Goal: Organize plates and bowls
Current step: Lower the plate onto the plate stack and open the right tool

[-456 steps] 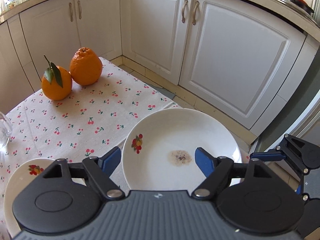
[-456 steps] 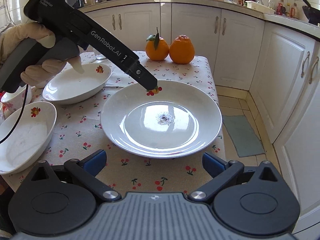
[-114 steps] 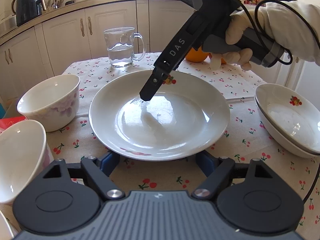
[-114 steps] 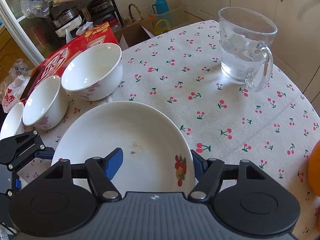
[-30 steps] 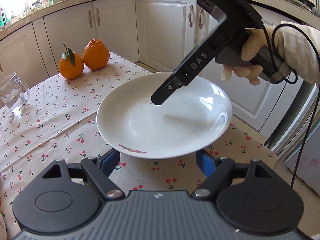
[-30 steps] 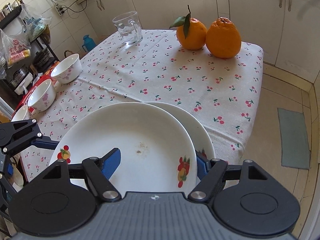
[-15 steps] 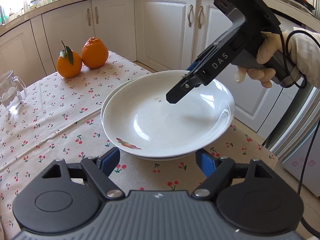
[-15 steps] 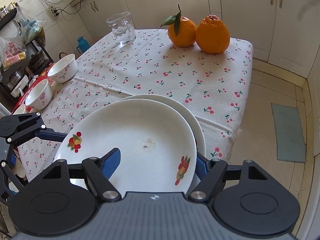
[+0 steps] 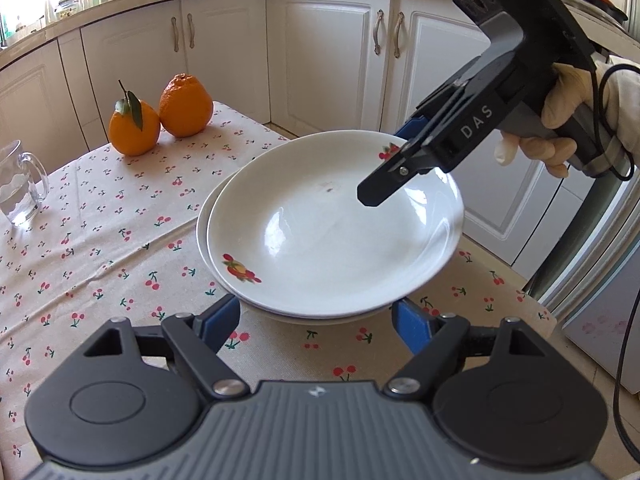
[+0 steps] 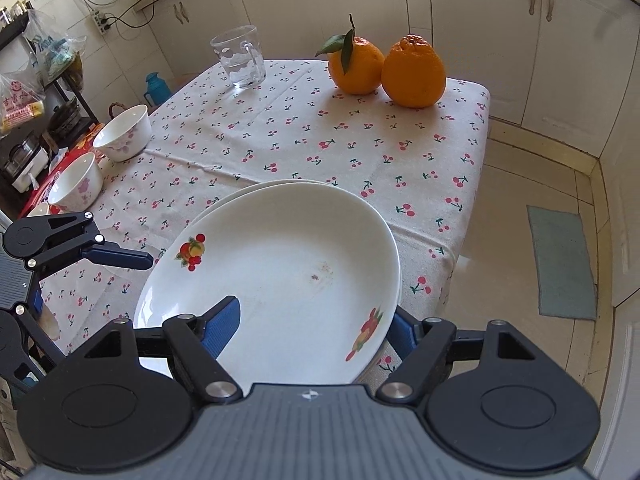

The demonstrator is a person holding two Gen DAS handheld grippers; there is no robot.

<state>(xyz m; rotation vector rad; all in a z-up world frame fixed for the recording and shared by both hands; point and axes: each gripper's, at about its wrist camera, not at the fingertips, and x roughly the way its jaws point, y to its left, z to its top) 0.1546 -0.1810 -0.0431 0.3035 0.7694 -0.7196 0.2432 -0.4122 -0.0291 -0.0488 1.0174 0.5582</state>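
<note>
A white plate with fruit prints (image 9: pixel 332 236) lies on top of a second white plate (image 9: pixel 203 216) near the table corner. It also shows in the right wrist view (image 10: pixel 280 272), with the lower plate's rim (image 10: pixel 256 188) peeking out behind it. My right gripper (image 10: pixel 314 322) has its jaws wide apart, one finger above the plate's rim and one beside it; in the left wrist view it (image 9: pixel 400 164) hangs over the plate's far side. My left gripper (image 9: pixel 316 320) is open at the plates' near edge and holds nothing. Several small white bowls (image 10: pixel 122 132) stand at the table's far end.
Two oranges (image 9: pixel 160 114) and a glass mug of water (image 9: pixel 20 188) stand on the cherry-print tablecloth (image 9: pixel 100 232). White cabinets (image 9: pixel 332 56) line the wall behind. The table edge and the floor (image 10: pixel 532 216) lie just beyond the plates.
The upper plate has come down onto the lower one and now rests nested in it. My right gripper's jaws have opened off its rim. My left gripper stays open at the near edge.
</note>
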